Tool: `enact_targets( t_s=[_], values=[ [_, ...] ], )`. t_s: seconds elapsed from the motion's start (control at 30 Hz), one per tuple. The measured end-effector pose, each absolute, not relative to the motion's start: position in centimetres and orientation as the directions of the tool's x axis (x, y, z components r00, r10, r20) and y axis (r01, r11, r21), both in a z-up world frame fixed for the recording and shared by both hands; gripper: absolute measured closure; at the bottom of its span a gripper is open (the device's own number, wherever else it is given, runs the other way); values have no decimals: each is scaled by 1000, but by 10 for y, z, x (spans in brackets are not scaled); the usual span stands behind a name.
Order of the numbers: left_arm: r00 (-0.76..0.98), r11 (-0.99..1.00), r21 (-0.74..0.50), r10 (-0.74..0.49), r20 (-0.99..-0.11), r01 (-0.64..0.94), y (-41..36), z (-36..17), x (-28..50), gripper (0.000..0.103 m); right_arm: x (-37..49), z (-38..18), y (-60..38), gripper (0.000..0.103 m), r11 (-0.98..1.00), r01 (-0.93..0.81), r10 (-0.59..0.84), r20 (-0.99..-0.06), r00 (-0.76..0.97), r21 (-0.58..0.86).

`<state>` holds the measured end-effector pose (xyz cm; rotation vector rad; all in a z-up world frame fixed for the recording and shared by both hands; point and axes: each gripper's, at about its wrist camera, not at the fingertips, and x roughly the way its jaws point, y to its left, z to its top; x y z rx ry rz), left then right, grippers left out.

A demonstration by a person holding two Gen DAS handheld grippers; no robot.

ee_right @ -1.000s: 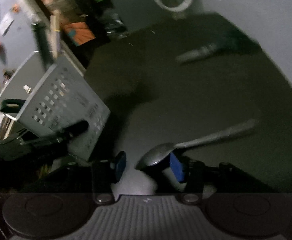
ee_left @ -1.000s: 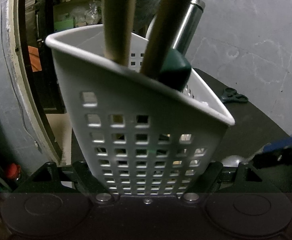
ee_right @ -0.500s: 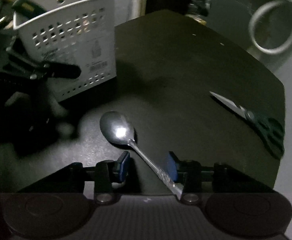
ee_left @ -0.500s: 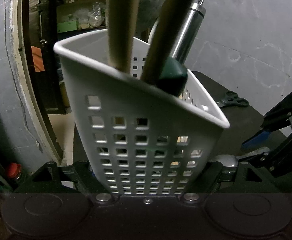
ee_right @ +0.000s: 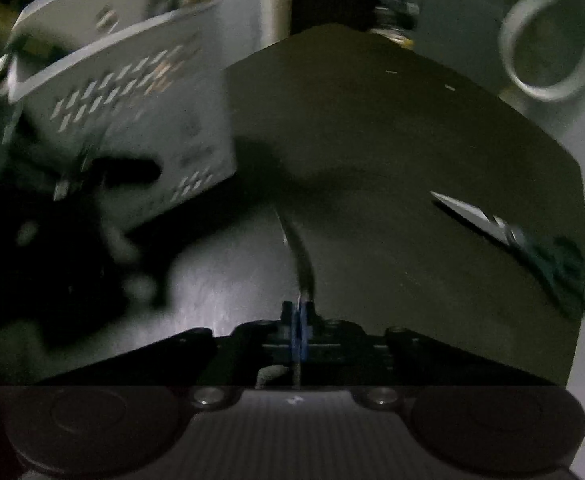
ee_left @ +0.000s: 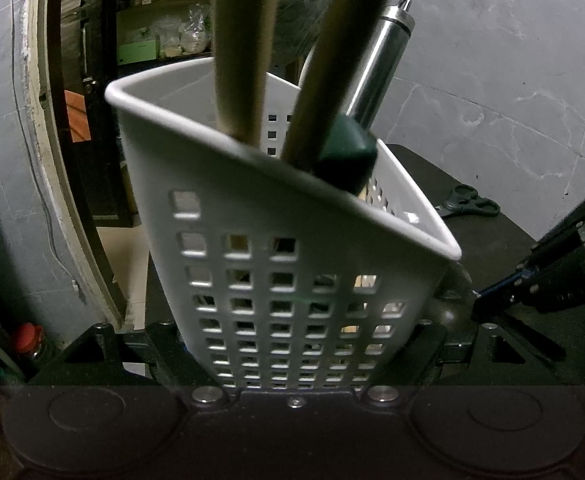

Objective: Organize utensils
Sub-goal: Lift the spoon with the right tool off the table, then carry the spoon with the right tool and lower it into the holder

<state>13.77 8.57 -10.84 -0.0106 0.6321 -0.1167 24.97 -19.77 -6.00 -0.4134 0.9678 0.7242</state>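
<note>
1. Caddy (ee_left: 276, 276): white plastic, square holes in its walls, tilted; landmark for all entries below. It stands at the left rear of the dark desk (ee_right: 392, 152) in the right wrist view, where it is blurred
2. Left tongs (ee_left: 292, 364): clenched on the caddy's lower part, one finger pressed to each side wall
3. Two wooden handles (ee_left: 240, 52): inside the caddy, rising past its rim and out of the top of the view
4. Steel handle (ee_left: 380, 64): inside the caddy behind the wooden ones, leaning toward its far right side, with a small ring on its end
5. Dark green handle end (ee_left: 344, 156): inside the caddy, just above the near rim, touching one wooden handle
6. Spoon (ee_right: 301, 258): on the right of the caddy's base, near it; its handle is grasped, its bowl points toward the caddy. Whether the bowl touches the desk cannot be told
7. Right tongs (ee_right: 297, 328): grasping the spoon handle, blue pads (ee_right: 290, 326) brought tight together on it. In the left wrist view they show as a dark shape low at the caddy's right
8. Scissors (ee_right: 508, 236): dark green grips, flat on the desk, well apart from the caddy, near the desk's right edge, blades pointing back toward the caddy
9. Pale ring (ee_right: 548, 44): beyond the desk, far right of the caddy, blurred; what it is cannot be told
</note>
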Motion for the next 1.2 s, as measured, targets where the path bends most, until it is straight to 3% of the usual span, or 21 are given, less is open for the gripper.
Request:
enact_targets(
  t_s=[0.2,0.53,0.8,0.97,1.2],
  values=[
    [800,993,-43,-116,-589,112,87,-110,137,21,272,-68,-232,102,839,-481,447,-827,341,256],
    [799,992,-43,-120,-589,118,88,-110,137,21,254,-67,-218,100,831,-545,371,-839,398,109],
    [797,991,-47,-131,-589,129,91,-109,137,21,244,-56,-231,102,868,-451,421,-787,451,206],
    [795,989,-48,-143,-589,142,94,-108,137,21,227,-37,-249,102,871,-384,481,-682,551,305],
    [792,985,-46,-162,-589,167,96,-109,140,21,197,10,-257,102,810,-402,571,-418,706,427]
  ],
)
